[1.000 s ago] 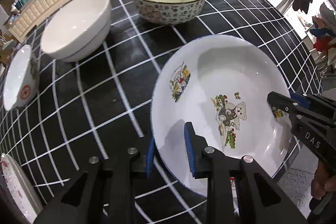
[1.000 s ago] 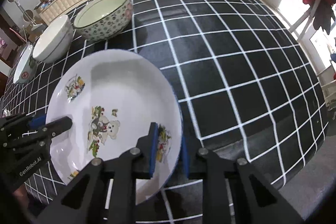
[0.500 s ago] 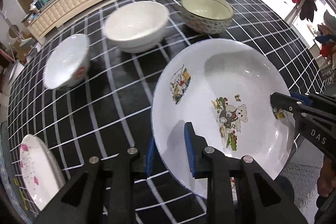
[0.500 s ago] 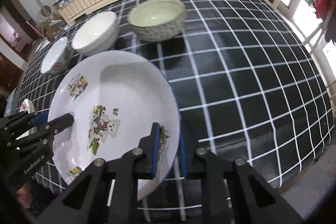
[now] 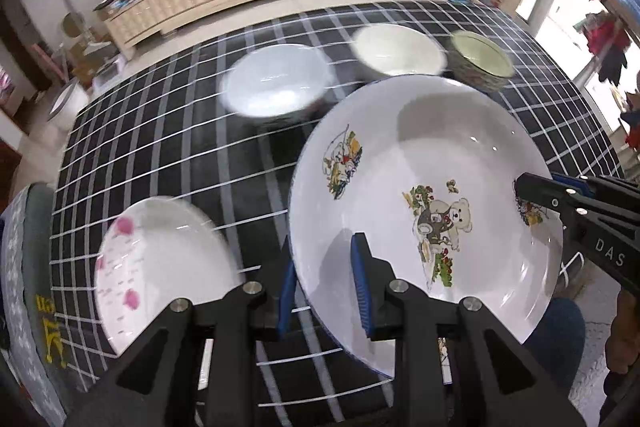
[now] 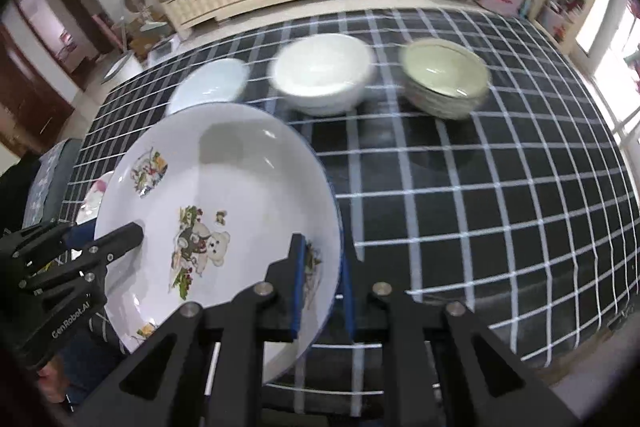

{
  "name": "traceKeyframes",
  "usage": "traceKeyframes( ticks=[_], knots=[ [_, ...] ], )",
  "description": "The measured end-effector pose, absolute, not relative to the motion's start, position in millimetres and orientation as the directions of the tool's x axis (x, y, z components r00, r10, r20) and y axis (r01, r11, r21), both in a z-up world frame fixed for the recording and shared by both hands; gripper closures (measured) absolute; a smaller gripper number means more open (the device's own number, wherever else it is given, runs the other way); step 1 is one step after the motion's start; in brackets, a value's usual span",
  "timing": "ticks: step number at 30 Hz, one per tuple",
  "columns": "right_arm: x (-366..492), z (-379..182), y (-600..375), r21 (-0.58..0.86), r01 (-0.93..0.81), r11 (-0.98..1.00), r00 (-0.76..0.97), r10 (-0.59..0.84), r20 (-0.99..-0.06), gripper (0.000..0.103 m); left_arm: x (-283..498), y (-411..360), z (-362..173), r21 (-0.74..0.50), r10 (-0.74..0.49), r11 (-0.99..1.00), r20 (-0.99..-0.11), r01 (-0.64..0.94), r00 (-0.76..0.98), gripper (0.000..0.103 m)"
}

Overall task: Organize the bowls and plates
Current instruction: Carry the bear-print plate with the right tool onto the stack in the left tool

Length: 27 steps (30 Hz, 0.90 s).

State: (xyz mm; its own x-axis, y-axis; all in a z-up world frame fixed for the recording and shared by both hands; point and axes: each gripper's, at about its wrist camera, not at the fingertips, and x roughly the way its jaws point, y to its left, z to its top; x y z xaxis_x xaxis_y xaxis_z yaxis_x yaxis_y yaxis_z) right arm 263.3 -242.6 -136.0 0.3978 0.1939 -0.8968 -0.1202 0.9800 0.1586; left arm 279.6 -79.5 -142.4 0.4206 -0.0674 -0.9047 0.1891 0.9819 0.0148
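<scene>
Above the near edge of the checked tablecloth (image 5: 168, 147), the bear plate (image 5: 420, 163) hangs between both claws: the left gripper (image 5: 326, 283) and right gripper (image 6: 322, 283) each pinch its glossy, blue-edged rim, nearly closed. Sorting looks barely begun. Left of it lies a pink-flowered plate (image 5: 160, 259); three round glazed bowls (image 6: 324, 75) sit apart at the far side, unstacked.

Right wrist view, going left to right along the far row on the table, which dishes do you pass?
Pale blue bowl → plain white bowl → patterned bowl with the green inside.
</scene>
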Motion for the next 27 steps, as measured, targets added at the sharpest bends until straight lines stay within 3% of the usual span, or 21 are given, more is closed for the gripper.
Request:
traceKeyframes(
  ticks=[16, 27],
  knots=[
    [274.2, -154.8, -111.3, 0.192, -0.299, 0.935, 0.327, 0.289, -0.9, 0.083, 249.1, 56.2, -148.6, 0.035, 0.032, 0.999, -0.914, 0.0, 0.405, 0.079],
    [273.2, -174.4, -63.1, 0.176, -0.36, 0.916, 0.268, 0.282, -0.921, 0.083, 234.8, 98.8, -172.3, 0.005, 0.029, 0.998, -0.931, -0.067, 0.364, 0.079]
  ],
)
